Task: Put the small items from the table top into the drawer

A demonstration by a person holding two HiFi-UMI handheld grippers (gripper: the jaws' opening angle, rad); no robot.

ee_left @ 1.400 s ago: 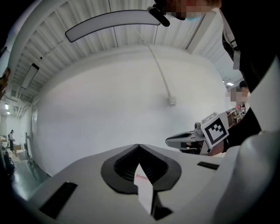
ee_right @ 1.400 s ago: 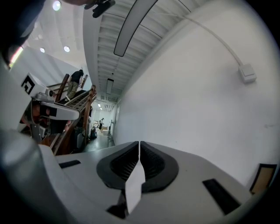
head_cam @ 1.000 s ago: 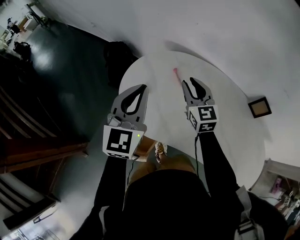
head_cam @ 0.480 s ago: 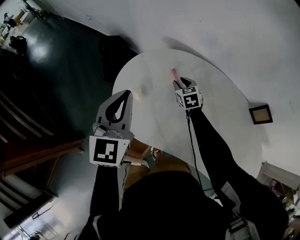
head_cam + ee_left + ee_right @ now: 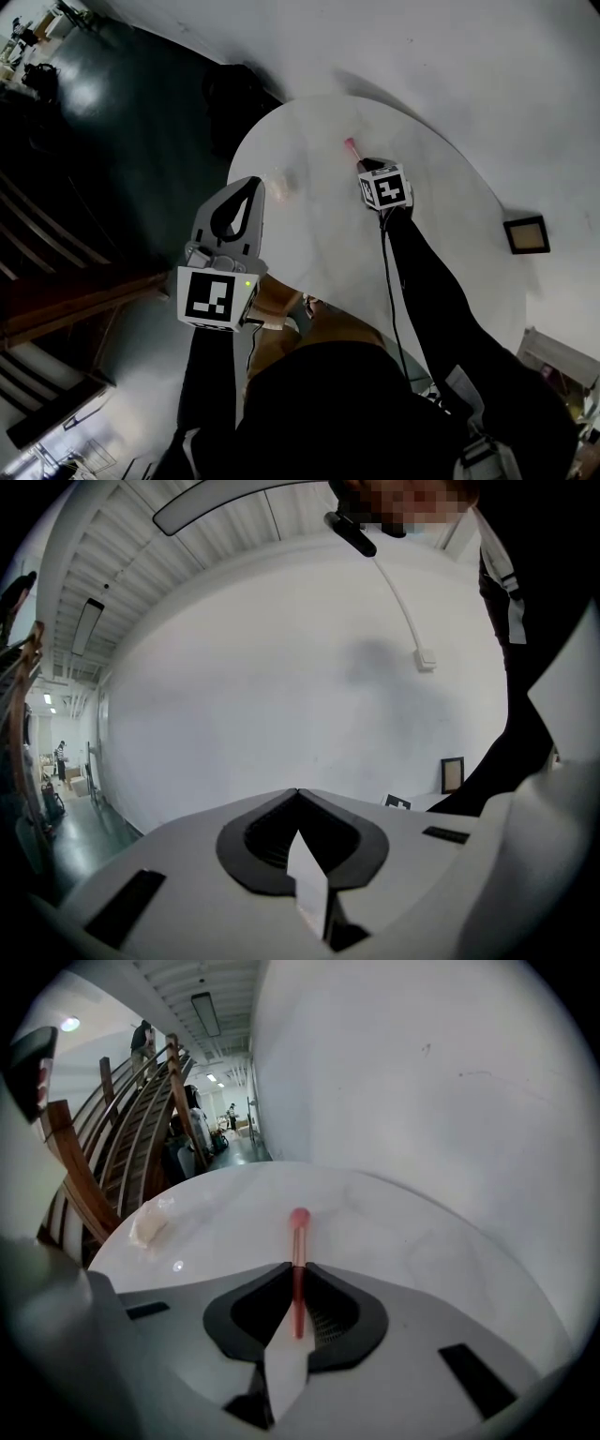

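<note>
The round white table [image 5: 441,216] stands close to a wall on its far side, with dark floor beyond its left edge. Most of its top is bare, and the widest bare stretch runs toward the right edge.

The stick [image 5: 299,1232], thin and pink with a rounded head, lies in the far half of the table, its head pointing at the far edge. The right gripper [image 5: 298,1267] is low over the table just on the near side of it. Its fingers are closing on the shaft, with the tips against it on both sides. The rear of the stick runs back between them and the head juts out in front.

A pale wad [image 5: 281,181] sits near the left edge, well apart from the stick.

The left gripper [image 5: 297,792] hangs above the near-left edge, aimed up at the wall, its fingers together and empty.
</note>
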